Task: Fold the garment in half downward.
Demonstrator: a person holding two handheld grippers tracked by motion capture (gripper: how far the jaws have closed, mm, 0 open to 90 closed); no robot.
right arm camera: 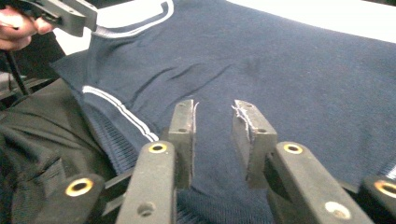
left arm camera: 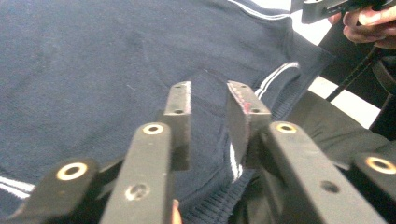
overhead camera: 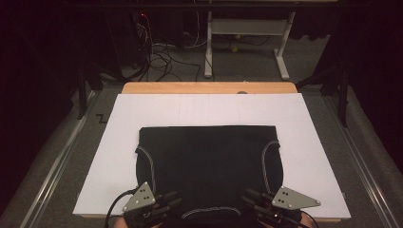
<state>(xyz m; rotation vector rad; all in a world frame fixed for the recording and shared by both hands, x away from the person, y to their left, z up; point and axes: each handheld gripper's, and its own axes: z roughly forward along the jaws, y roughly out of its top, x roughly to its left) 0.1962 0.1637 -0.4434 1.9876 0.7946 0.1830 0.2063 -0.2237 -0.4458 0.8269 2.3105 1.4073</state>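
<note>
Here a navy sweater (overhead camera: 208, 161) lies flat on a white board (overhead camera: 304, 142), collar at the near edge. Left gripper (left arm camera: 210, 100) and right gripper (right arm camera: 215, 116) hover above it near the collar, jaws apart, holding nothing.

Dark navy knitted cloth sweater (overhead camera: 207, 161): we see matt, soft weave.
White flat board (overhead camera: 313, 142): smooth, matt.
Pale wooden table edge (overhead camera: 209, 87): smooth.

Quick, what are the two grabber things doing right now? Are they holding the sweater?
Left gripper: open, jaws apart just above the dark blue sweater, holding nothing.
Right gripper: open too, over the sweater's near edge, holding nothing.
</note>
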